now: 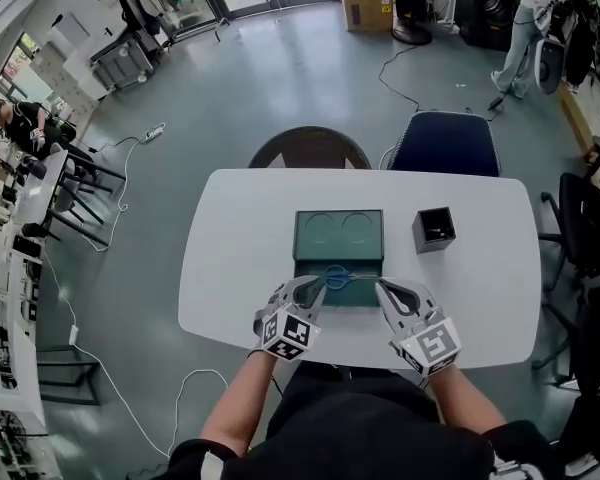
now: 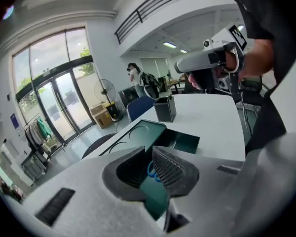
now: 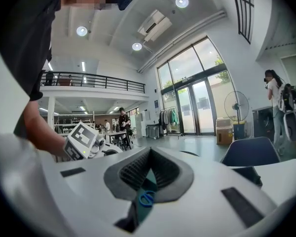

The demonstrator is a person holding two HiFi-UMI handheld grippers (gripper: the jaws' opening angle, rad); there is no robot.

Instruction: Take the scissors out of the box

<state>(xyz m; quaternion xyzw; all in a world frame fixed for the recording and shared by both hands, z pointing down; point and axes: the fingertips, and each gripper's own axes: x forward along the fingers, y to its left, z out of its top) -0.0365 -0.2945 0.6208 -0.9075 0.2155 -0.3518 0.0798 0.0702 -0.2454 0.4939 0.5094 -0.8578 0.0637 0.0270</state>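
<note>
Blue-handled scissors (image 1: 338, 277) lie inside the green box (image 1: 365, 298), long axis left-right, loops nearest the left gripper (image 1: 317, 283) (jaws slightly apart, empty), blades toward the right gripper (image 1: 381, 286) (jaws together, empty).

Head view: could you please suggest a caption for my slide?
Left gripper and right gripper flank blue-handled scissors in an open green box.

Left gripper (image 2: 148, 150) jaws stand slightly apart; blue scissors (image 2: 152, 172) show through the gap, lying in the green box (image 2: 186, 142) just ahead.
</note>
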